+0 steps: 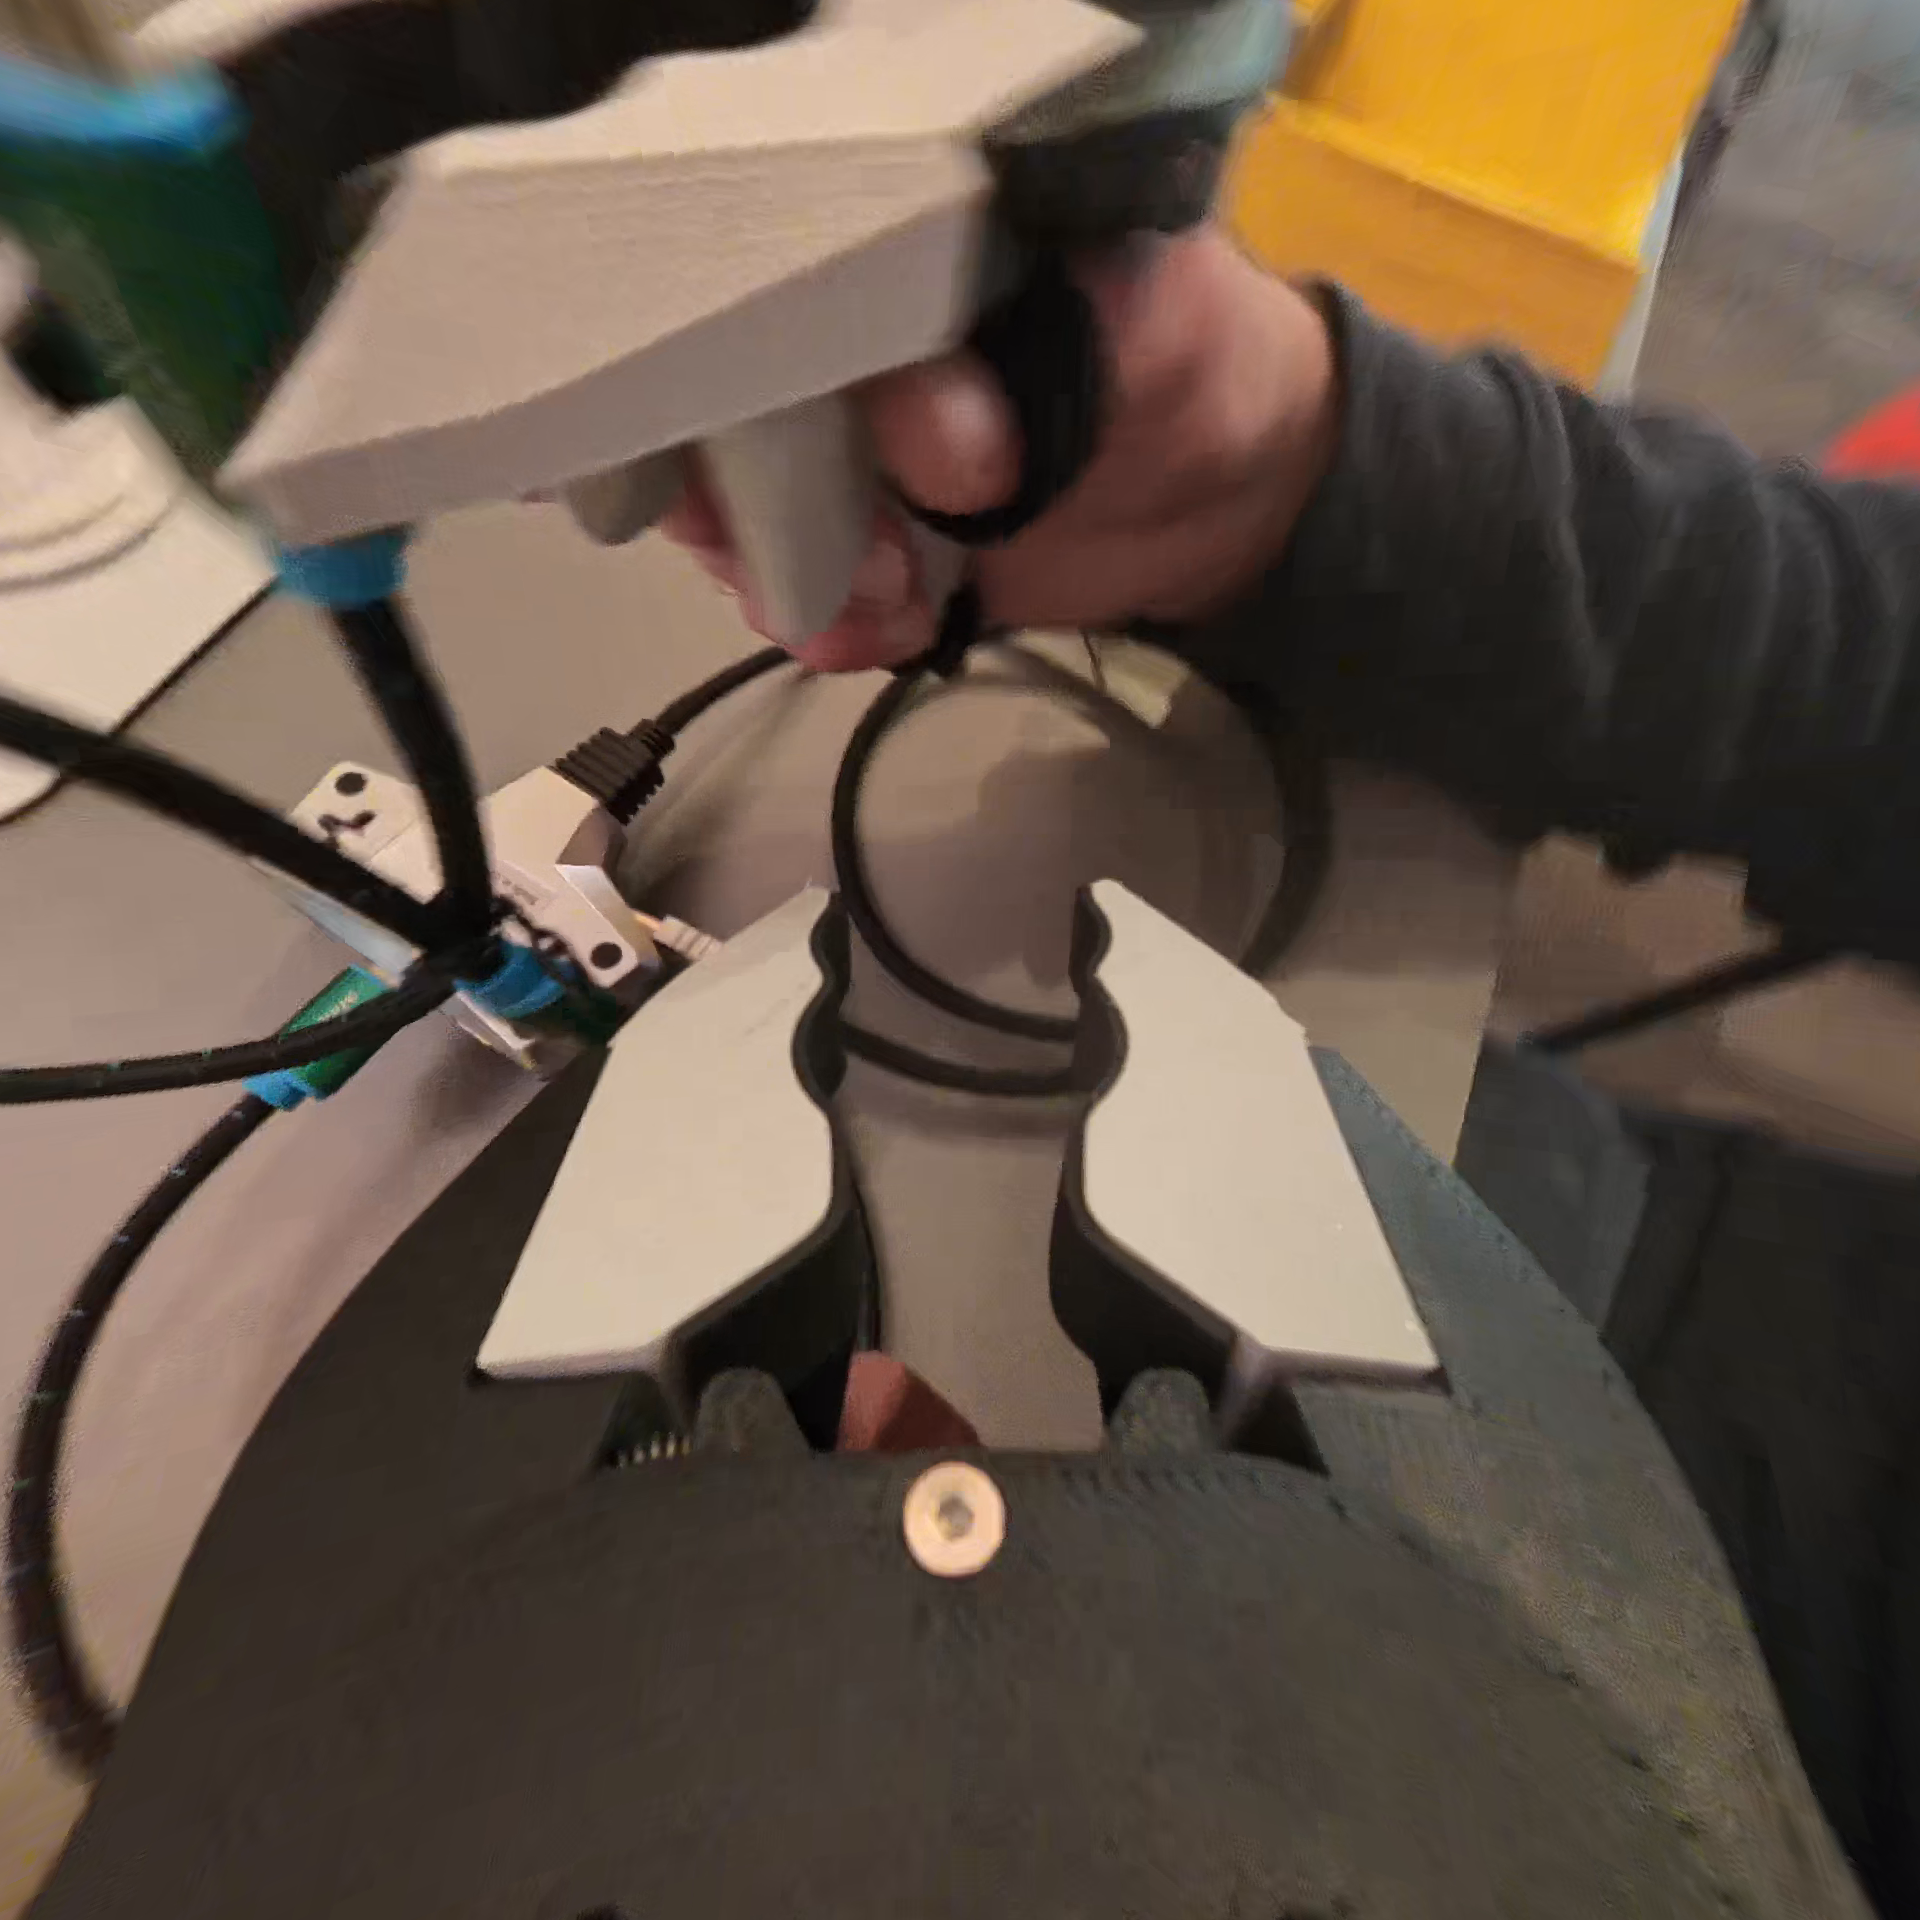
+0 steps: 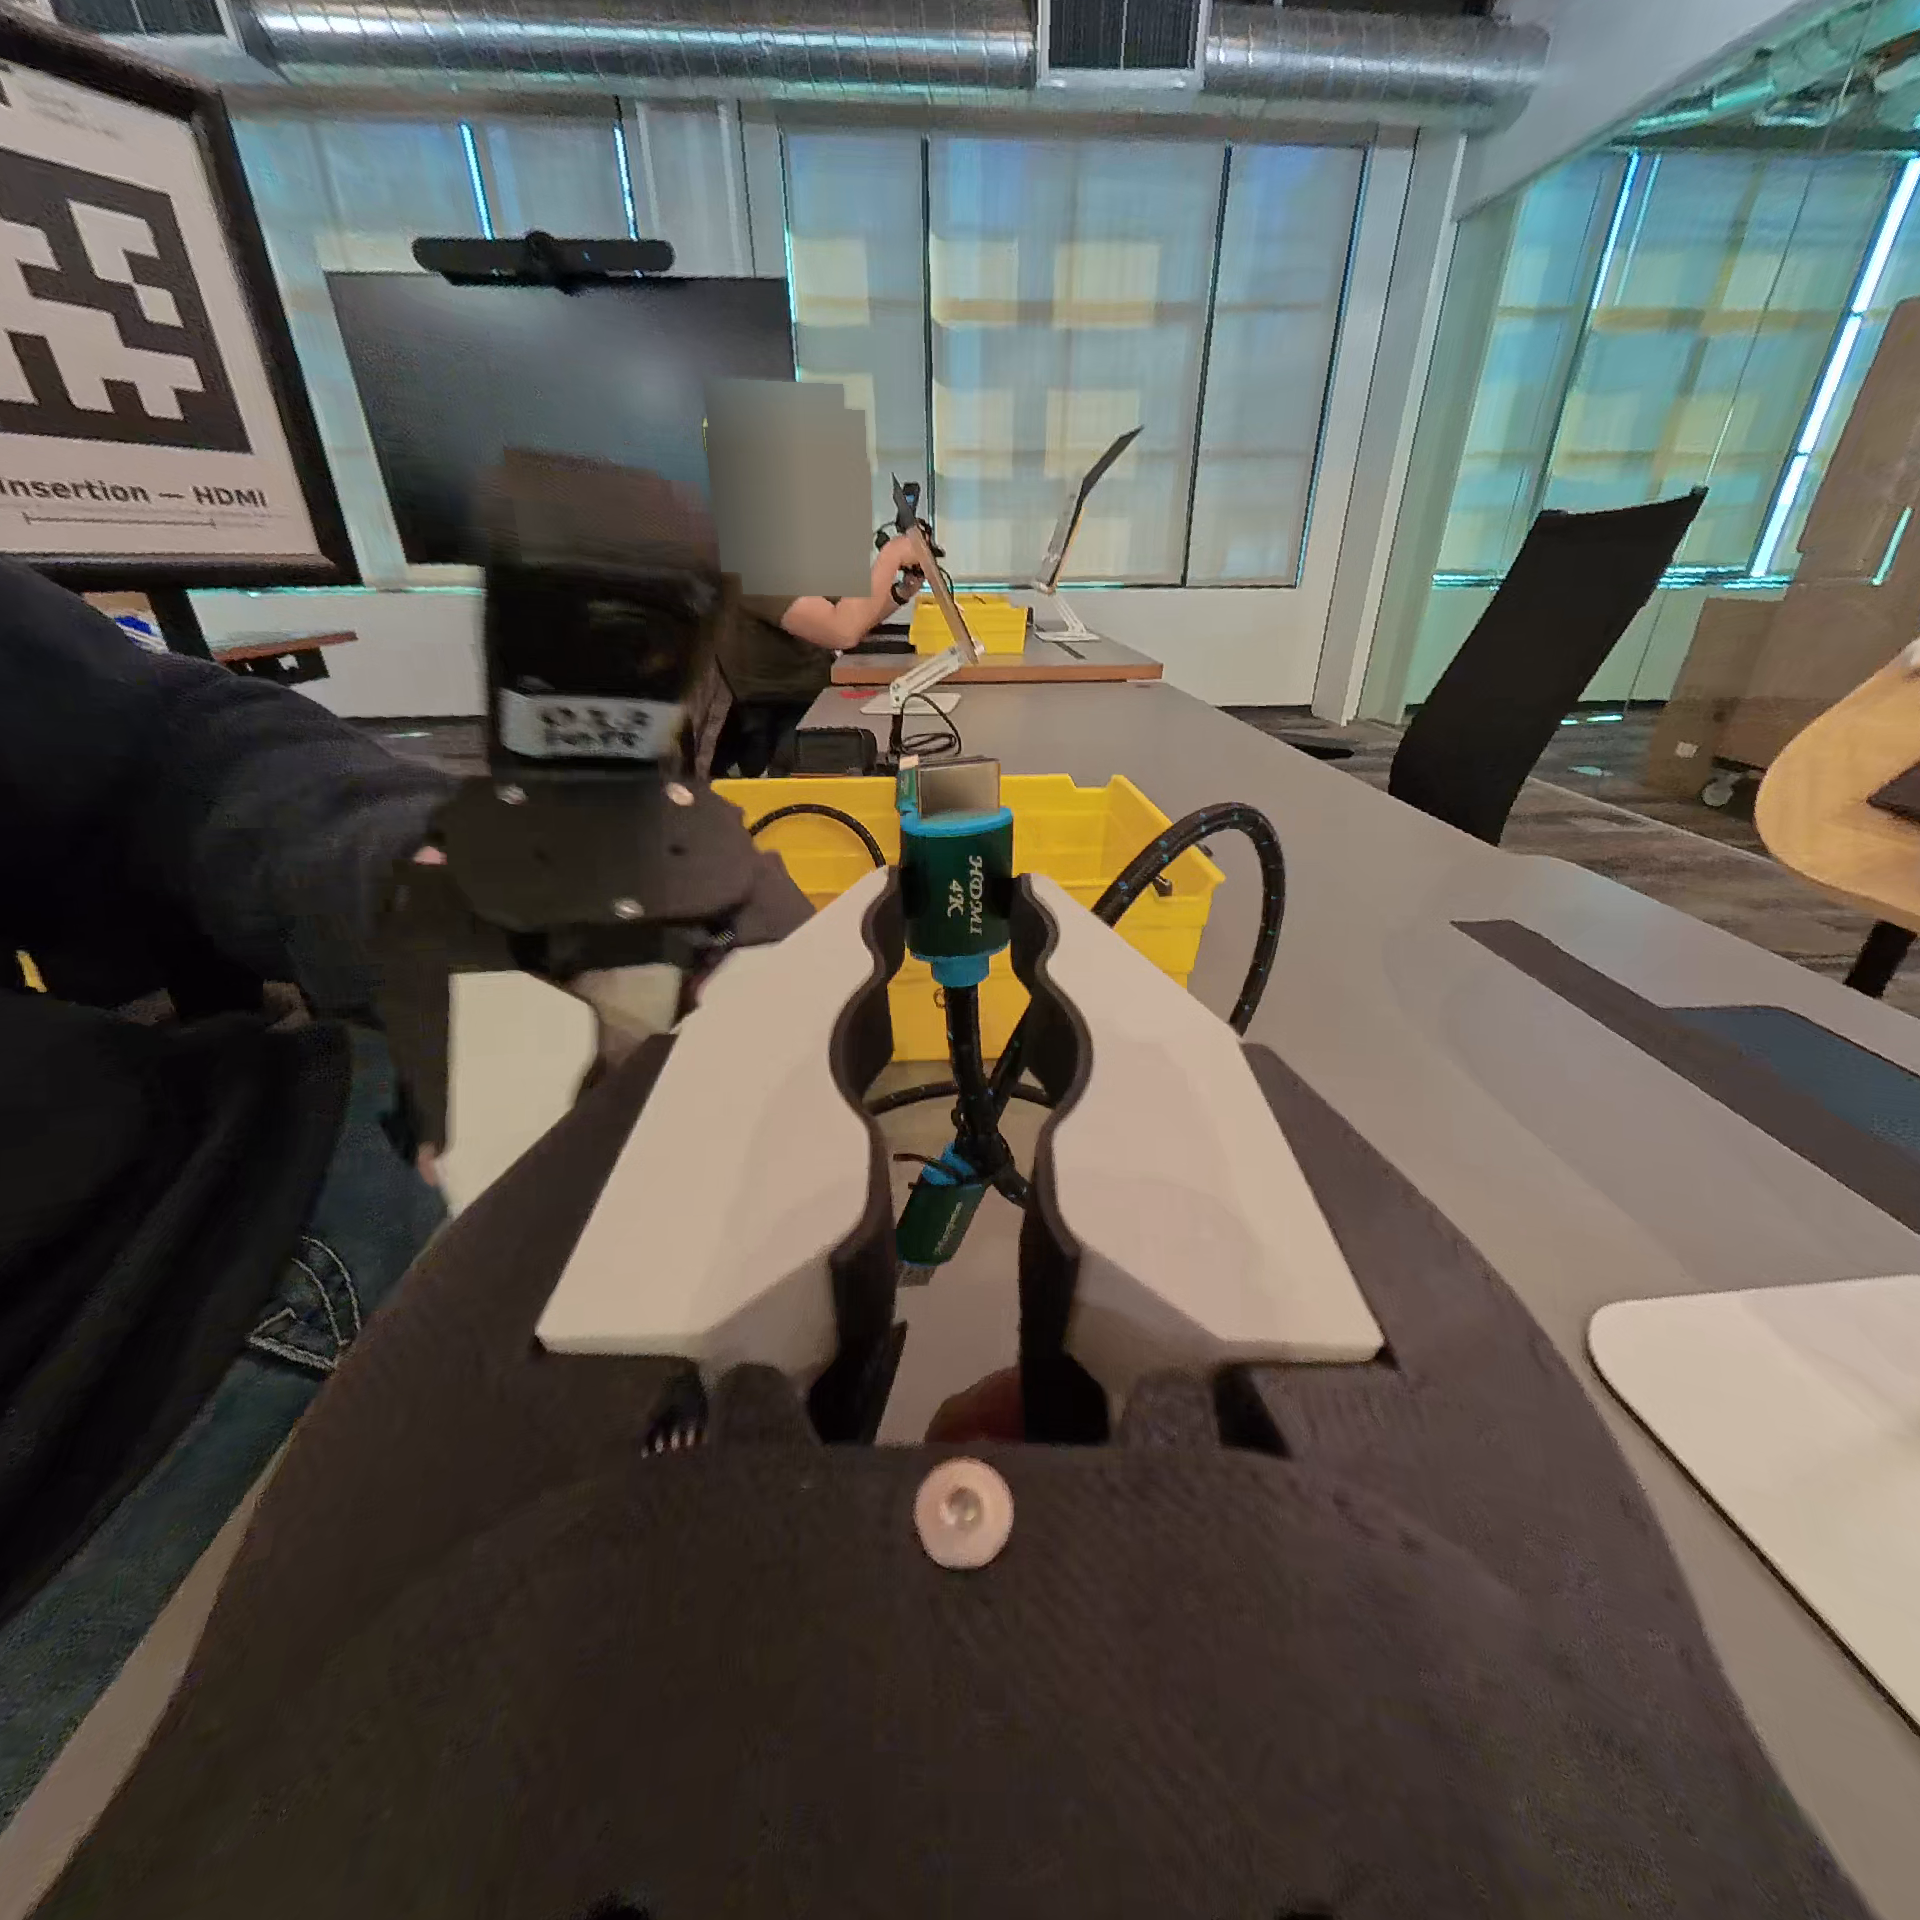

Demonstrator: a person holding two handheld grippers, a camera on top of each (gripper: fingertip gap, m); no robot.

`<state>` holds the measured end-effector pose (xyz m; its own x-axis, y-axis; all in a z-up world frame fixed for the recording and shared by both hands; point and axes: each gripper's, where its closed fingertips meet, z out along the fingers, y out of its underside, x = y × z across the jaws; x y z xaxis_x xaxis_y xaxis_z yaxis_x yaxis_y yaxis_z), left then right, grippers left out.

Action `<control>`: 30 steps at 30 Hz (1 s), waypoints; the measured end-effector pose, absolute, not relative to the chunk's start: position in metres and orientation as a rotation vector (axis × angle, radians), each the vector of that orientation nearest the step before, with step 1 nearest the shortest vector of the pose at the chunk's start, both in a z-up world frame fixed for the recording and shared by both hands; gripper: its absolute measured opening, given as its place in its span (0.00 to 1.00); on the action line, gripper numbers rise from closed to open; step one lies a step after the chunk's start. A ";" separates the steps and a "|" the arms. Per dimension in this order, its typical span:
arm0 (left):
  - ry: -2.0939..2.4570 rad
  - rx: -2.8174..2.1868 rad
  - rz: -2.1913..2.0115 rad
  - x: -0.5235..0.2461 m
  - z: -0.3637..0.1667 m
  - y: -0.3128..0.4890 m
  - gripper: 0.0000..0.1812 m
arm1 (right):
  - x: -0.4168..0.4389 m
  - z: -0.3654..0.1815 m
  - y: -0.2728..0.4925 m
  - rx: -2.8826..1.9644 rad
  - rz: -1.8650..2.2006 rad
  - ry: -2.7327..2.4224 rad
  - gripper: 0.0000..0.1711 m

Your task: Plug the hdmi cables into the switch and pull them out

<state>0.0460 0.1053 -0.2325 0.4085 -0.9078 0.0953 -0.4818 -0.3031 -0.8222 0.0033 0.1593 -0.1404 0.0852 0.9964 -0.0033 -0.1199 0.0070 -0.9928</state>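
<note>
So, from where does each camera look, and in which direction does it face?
Left wrist view: sits on the left gripper, tilted down at the grey table and the switch. Its own open jaws show, and a hand holds the other gripper above.
Right wrist view: sits on the right gripper, facing level towards the windows. Its own jaws pinch a green HDMI plug.
Shared: the yellow bin, the table, and each view shows the other gripper.

A bin (image 2: 1081, 831) stands on the table (image 2: 1455, 1039) behind the raised plug (image 2: 956, 883).
</note>
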 end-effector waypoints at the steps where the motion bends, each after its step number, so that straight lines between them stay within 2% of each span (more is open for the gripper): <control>1: 1.087 -1.936 -0.806 0.048 -0.230 0.111 0.22 | 0.004 -0.138 0.157 -1.150 1.211 -1.059 0.10; 6: 0.818 -1.875 -0.873 0.038 -0.216 0.137 0.23 | 0.002 -0.137 0.156 -1.153 1.198 -1.062 0.10; 14: 0.676 -1.738 -0.795 0.018 -0.181 0.153 0.23 | 0.006 -0.135 0.163 -1.164 1.204 -1.018 0.10; 16: 0.699 -1.711 -0.818 0.020 -0.176 0.148 0.18 | 0.003 -0.139 0.165 -1.180 1.169 -1.028 0.10; 18: 0.802 -1.656 -0.920 0.032 -0.169 0.128 0.09 | 0.001 -0.140 0.165 -1.184 1.160 -1.026 0.10; 22: 0.921 -1.700 -0.937 0.052 -0.184 0.111 0.15 | 0.001 -0.137 0.162 -1.170 1.189 -1.029 0.10; 26: 0.809 -1.738 -0.911 0.048 -0.191 0.129 0.27 | -0.002 -0.133 0.153 -1.136 1.202 -1.056 0.10; 30: 0.762 -1.711 -0.895 0.046 -0.188 0.132 0.29 | -0.002 -0.130 0.152 -1.123 1.187 -1.050 0.10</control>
<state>0.0463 0.1317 -0.1876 0.5243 -0.8261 0.2064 -0.0715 -0.2843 -0.9561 -0.0022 0.1517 -0.1304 0.0926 0.9954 0.0227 -0.1434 0.0359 -0.9890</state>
